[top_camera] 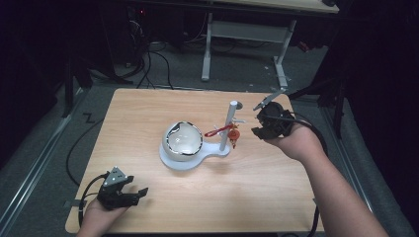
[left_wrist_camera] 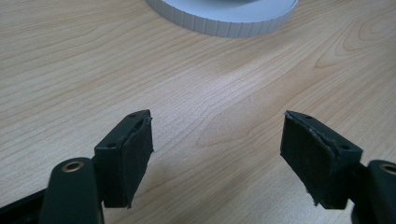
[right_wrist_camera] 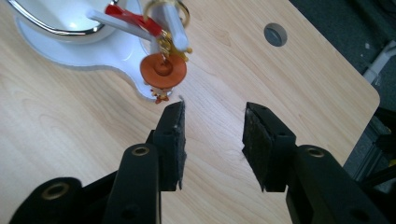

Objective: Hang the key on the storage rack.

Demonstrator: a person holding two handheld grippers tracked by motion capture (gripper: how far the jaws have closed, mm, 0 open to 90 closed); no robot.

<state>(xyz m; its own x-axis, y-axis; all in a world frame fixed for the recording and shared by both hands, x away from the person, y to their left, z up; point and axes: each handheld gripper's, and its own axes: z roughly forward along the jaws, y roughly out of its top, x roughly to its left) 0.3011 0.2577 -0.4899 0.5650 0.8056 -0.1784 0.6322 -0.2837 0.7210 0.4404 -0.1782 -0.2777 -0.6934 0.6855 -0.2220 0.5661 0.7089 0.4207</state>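
A white stand (top_camera: 195, 157) sits mid-table, with a round bowl-like dish (top_camera: 184, 138) and an upright post (top_camera: 229, 123). From the post hangs a red ribbon (top_camera: 217, 131) with an orange disc charm (top_camera: 234, 133), which also appears as an orange disc charm (right_wrist_camera: 163, 71) in the right gripper view. My right gripper (top_camera: 258, 124) is open just right of the charm, nothing between its pads (right_wrist_camera: 173, 140). My left gripper (top_camera: 136, 190) rests open near the table's front left corner, its pads (left_wrist_camera: 133, 149) wide apart over bare wood, the stand's ribbed base (left_wrist_camera: 224, 18) ahead.
The wooden table (top_camera: 148, 113) has a round cable hole (right_wrist_camera: 275, 34) near its right edge. Beyond the far edge stand a white desk frame (top_camera: 244, 34) and cables on the floor. Black cables trail from both grippers.
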